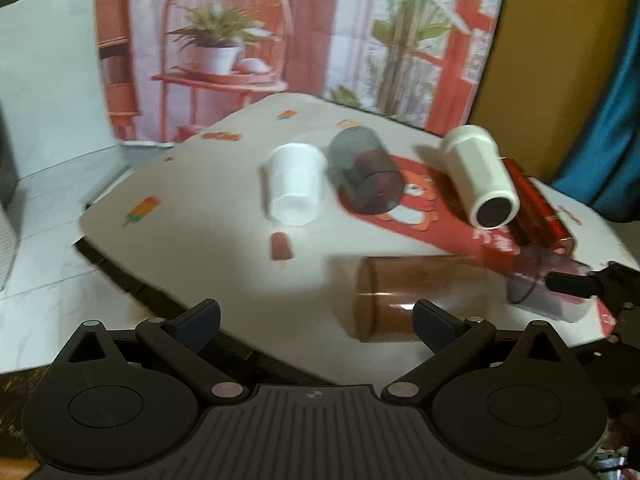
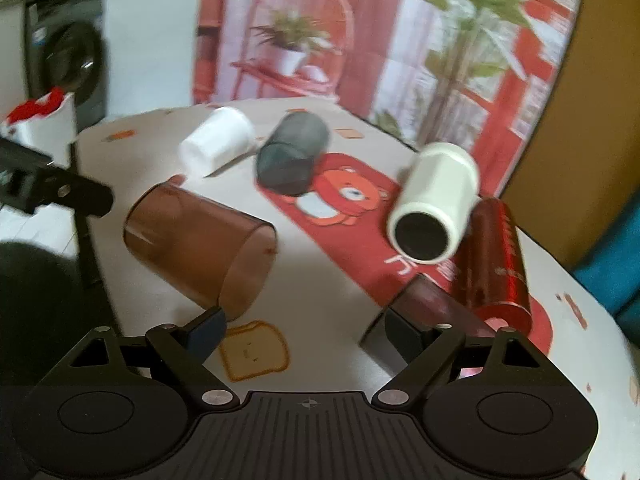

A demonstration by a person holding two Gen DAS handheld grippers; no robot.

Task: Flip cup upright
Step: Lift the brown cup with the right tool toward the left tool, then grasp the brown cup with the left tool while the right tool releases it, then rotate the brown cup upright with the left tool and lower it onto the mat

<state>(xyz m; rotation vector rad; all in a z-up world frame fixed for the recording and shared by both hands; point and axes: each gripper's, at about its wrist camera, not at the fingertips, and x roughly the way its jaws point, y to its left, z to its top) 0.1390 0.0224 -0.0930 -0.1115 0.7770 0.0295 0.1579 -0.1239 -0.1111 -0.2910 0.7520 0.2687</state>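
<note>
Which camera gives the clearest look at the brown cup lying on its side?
The right wrist view: the brown cup shows whole, its open mouth facing the right gripper. In the left wrist view the cup is blurred and partly behind a fingertip.

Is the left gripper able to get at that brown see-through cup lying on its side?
Probably yes. The left gripper has its jaws wide open, and the brown cup lies on its side just ahead, slightly toward its right jaw, with nothing between them on the table.

On the surface (image 2: pixel 328 264) five cups lie on their sides: two (image 2: pixel 218 142) (image 2: pixel 294 152) behind, one (image 2: pixel 200 244) in front left, two (image 2: pixel 434 200) (image 2: pixel 498 268) touching at right.
</note>
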